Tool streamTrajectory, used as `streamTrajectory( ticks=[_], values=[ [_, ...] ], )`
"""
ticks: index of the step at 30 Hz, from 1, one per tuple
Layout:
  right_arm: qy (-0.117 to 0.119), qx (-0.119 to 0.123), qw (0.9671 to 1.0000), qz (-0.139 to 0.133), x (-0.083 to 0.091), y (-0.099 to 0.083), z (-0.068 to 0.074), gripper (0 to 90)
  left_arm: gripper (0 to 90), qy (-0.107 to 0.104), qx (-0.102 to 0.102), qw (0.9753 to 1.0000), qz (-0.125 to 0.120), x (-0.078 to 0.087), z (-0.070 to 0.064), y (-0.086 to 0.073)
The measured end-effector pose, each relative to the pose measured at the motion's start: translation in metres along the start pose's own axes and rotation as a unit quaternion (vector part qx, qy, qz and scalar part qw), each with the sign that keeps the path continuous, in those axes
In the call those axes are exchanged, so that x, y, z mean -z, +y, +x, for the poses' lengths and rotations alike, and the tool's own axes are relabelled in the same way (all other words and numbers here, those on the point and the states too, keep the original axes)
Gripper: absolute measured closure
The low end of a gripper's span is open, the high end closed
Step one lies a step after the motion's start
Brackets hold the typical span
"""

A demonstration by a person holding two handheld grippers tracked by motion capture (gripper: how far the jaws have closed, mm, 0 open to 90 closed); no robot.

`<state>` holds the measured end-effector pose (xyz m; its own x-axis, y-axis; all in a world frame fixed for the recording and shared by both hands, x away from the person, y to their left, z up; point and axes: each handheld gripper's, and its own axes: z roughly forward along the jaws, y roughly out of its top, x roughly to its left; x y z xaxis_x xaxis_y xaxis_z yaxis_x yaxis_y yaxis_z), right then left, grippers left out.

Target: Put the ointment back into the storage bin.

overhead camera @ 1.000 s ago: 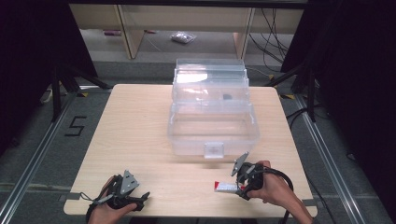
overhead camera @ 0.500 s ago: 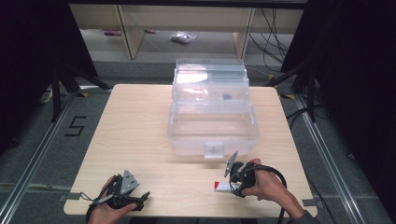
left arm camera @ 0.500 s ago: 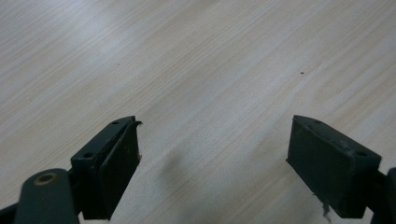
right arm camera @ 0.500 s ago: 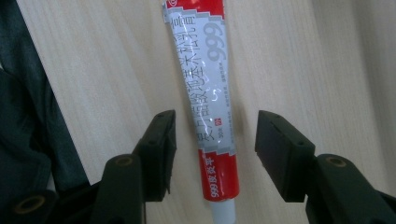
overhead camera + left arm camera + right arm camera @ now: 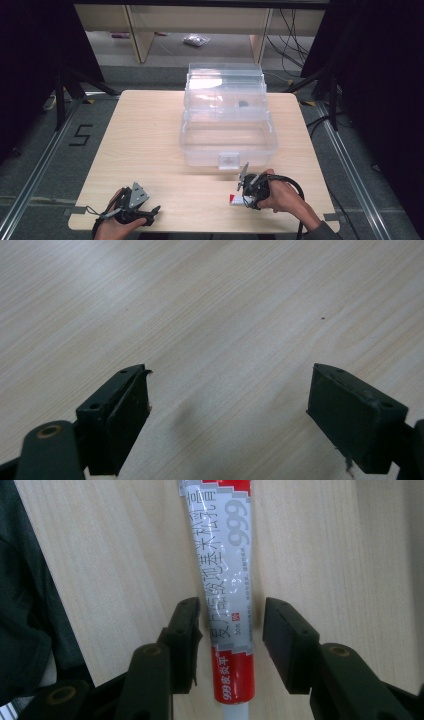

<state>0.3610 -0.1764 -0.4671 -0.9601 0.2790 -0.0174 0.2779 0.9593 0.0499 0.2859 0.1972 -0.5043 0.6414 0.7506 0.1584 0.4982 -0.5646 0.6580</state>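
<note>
Left hand-held gripper [image 5: 131, 210] sits at the near-left corner of the table [image 5: 145, 135], low over the wood. High view can't resolve its jaws; the left gripper view [image 5: 227, 415] shows them spread wide over bare wood grain, nothing between them.

Centre: clear plastic box [image 5: 227, 122] with stepped tiers, lid up, standing toward the far side of the table. A small dark item sits in an upper tier; too small to identify.

Right hand-held gripper [image 5: 245, 192] is near the front edge, just in front of the box's latch. High view shows only a small red-and-white bit of the tube [image 5: 234, 200] at its left side. Right gripper view [image 5: 230, 630] gives the detail: red-and-white ointment tube [image 5: 225, 570] lying flat on the table, printed "999", running lengthwise between the jaws. Jaws straddle it partly closed, slight gap visible on each side, so not pinching it. Dark fabric shows at that view's left edge.
</note>
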Motion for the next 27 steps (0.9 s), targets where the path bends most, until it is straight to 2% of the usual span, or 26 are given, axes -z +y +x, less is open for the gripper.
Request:
streamTrajectory(
  ticks=[3, 4, 5, 6, 8, 9, 10, 11, 12, 13, 14, 16, 17, 18, 21, 22, 23, 25, 26, 27],
  values=[
    [0.002, 0.004, 1.0, 0.0, -0.0017, -0.0004, 0.0, 61.2, 16.3, 0.001, 0.003, 1.0, -0.003, -0.0004, -0.0004, -0.0001],
    [0.002, -0.004, 1.0, 0.003, -0.0021, 0.0002, 0.0015, 61.8, 16.3, 0.0, 0.002, 1.0, -0.001, -0.0001, -0.0002, -0.0001],
    [0.004, 0.009, 0.9999, 0.003, -0.0026, 0.001, -0.0001, 62.3, 16.3, -0.001, 0.001, 1.0, -0.001, -0.0002, -0.0003, -0.0001],
    [0.004, -0.002, 1.0, 0.008, -0.0031, 0.0012, 0.0012, 63.4, 16.3, -0.001, 0.004, 1.0, -0.003, -0.0004, -0.0006, -0.0001],
    [0.004, -0.002, 1.0, 0.006, -0.0038, 0.0014, 0.0011, 64.1, 16.3, 0.007, 0.0, 1.0, -0.001, -0.0012, -0.0001, 0.0001],
    [0.005, 0.011, 0.9999, 0.006, -0.0042, 0.0025, -0.0003, 64.7, 16.3, 0.009, 0.0, 1.0, 0.0, -0.001, -0.0002, 0.0001],
    [0.004, -0.003, 0.9999, 0.011, -0.0041, 0.0033, 0.0015, 66.0, 16.3, -0.001, 0.004, 1.0, -0.003, -0.0003, -0.0005, -0.0001],
    [0.011, 0.003, 0.9998, 0.013, -0.005, 0.004, 0.0003, 66.5, 16.3, 0.001, 0.002, 1.0, -0.002, -0.0005, -0.0002, -0.0001],
    [0.018, -0.01, 0.9998, 0.008, -0.0061, 0.0047, 0.0021, 67.4, 16.3, 0.001, 0.002, 1.0, -0.002, -0.0005, -0.0002, -0.0001],
    [0.018, -0.01, 0.9998, 0.008, -0.0061, 0.0047, 0.0021, 67.4, 16.3, -0.001, 0.004, 1.0, -0.003, -0.0003, -0.0005, 0.0],
    [0.006, 0.007, 0.9997, 0.022, -0.0061, 0.006, 0.0005, 69.1, 16.3, -0.001, 0.004, 1.0, -0.003, -0.0003, -0.0006, 0.0],
    [0.009, 0.015, 0.9996, 0.021, -0.0069, 0.007, -0.0001, 69.5, 16.3, 0.003, 0.001, 1.0, -0.001, -0.0006, -0.0002, 0.0],
    [0.012, 0.009, 0.9996, 0.023, -0.0068, 0.0072, 0.0006, 69.7, 16.3, 0.008, 0.001, 1.0, -0.001, -0.0011, -0.0002, 0.0],
    [0.007, 0.005, 0.9997, 0.024, -0.0065, 0.0074, 0.0017, 69.8, 16.3, 0.0, 0.001, 1.0, -0.001, 0.0, 0.0001, 0.0],
    [0.011, 0.006, 0.9994, 0.032, -0.0053, 0.0088, 0.0032, 70.0, 16.3, 0.001, 0.004, 1.0, -0.003, -0.0004, -0.0006, 0.0],
    [0.01, 0.015, 0.9994, 0.03, -0.0055, 0.0093, 0.0026, 70.0, 16.3, -0.001, 0.004, 1.0, -0.003, -0.0002, -0.0005, 0.0],
    [0.007, 0.003, 0.9995, 0.031, -0.0043, 0.0088, 0.004, 70.0, 16.3, 0.007, 0.0, 1.0, 0.0, -0.0011, 0.0, 0.0001],
    [0.006, 0.004, 0.9995, 0.031, -0.002, 0.0085, 0.0035, 70.1, 16.4, 0.001, 0.002, 1.0, -0.001, -0.0004, -0.0001, 0.0],
    [0.003, 0.021, 0.9994, 0.025, -0.0016, 0.008, 0.001, 70.2, 16.4, 0.001, 0.002, 1.0, -0.001, -0.0003, -0.0001, 0.0],
    [0.001, 0.021, 0.9994, 0.027, 0.0003, 0.0067, -0.0001, 70.1, 16.3, 0.0, 0.002, 1.0, -0.002, -0.0002, -0.0002, 0.0]
  ],
)
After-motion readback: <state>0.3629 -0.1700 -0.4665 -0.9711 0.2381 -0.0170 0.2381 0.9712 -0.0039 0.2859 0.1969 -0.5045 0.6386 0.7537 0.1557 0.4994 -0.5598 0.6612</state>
